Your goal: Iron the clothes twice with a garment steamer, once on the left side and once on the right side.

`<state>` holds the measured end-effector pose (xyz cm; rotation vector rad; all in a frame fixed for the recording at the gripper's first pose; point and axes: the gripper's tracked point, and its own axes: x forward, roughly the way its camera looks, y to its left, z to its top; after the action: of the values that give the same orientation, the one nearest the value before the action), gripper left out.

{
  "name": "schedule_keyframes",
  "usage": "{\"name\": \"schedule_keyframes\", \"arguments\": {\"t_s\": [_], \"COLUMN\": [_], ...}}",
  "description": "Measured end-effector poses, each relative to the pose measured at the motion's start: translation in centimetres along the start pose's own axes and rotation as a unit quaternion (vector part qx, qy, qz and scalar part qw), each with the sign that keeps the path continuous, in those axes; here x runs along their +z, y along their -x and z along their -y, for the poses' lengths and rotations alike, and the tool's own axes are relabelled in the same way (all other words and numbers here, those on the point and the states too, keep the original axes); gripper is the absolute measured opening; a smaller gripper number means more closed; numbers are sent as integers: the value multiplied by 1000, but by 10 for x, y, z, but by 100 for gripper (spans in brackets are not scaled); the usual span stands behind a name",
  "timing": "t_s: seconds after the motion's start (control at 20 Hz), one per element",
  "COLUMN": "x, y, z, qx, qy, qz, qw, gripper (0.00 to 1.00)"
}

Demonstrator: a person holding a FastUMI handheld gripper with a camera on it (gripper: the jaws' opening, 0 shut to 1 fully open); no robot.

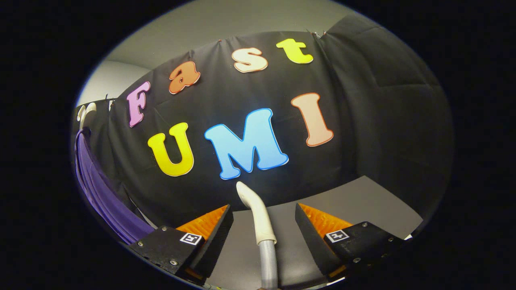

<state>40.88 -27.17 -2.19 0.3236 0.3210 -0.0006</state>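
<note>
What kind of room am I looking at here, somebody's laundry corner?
Probably a staged booth for garment steaming, not a home. A black cloth wall backs a plain grey table, a purple garment hangs at the side, and a steamer nozzle on a hose stands between the open gripper's fingers, untouched.

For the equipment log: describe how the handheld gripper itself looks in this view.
The gripper has two wedge-shaped fingers that taper to points, with ribbed inner pads. Each finger is mounted on a flat black block fastened with small silver screws. Each block carries a small square white tag printed with a black marker pattern. No cables on the gripper can be made out.
</note>
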Motion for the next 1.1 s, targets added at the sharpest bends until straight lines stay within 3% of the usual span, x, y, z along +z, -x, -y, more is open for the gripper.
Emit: {"name": "schedule_keyframes", "arguments": {"t_s": [0.35,0.5,0.75,1.1], "x": [-26,-39,-54,-79], "y": [-49,-63,-70,-77], "z": [20,18,6,-23], "qx": [20,50,99,150], "qy": [-118,-174,-273,-283], "qz": [-83,-128,-180,-249], "qw": [989,975,940,914], "gripper": [95,95,94,90]}}
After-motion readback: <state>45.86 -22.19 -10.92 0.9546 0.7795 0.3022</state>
